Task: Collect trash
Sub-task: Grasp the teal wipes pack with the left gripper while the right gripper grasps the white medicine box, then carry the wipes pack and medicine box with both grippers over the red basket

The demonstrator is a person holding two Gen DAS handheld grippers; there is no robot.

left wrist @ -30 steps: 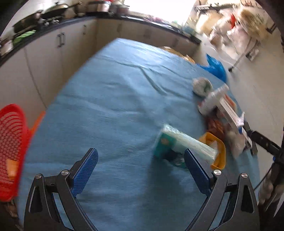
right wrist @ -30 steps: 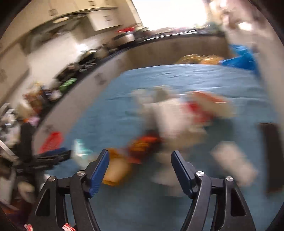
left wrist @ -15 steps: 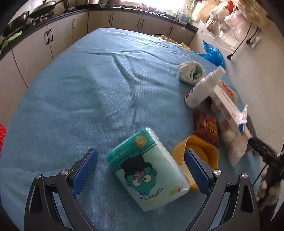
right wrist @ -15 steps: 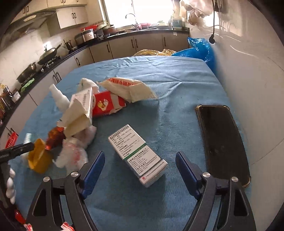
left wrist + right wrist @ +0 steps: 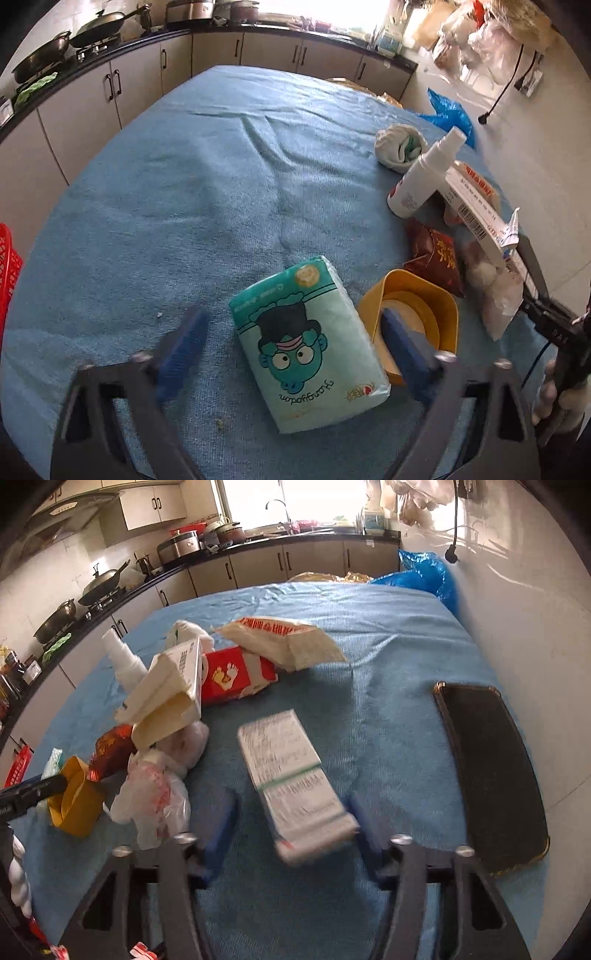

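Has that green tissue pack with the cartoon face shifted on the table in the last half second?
No. The tissue pack lies beside the yellow cup as before.

A mint-green tissue pack [image 5: 310, 341] with a cartoon face lies flat on the blue cloth of the table [image 5: 192, 192], just beside a yellow cup [image 5: 417, 314] that lies on its side. A white medicine box [image 5: 295, 779] with small print and a green stripe lies flat and apart from the heap. In the heap are a crumpled white plastic bag [image 5: 155, 797], a dark red snack packet [image 5: 439, 262], a white spray bottle [image 5: 424, 177], an open white carton [image 5: 170, 694], a red and white box [image 5: 232, 675] and a pale torn bag [image 5: 284, 642].
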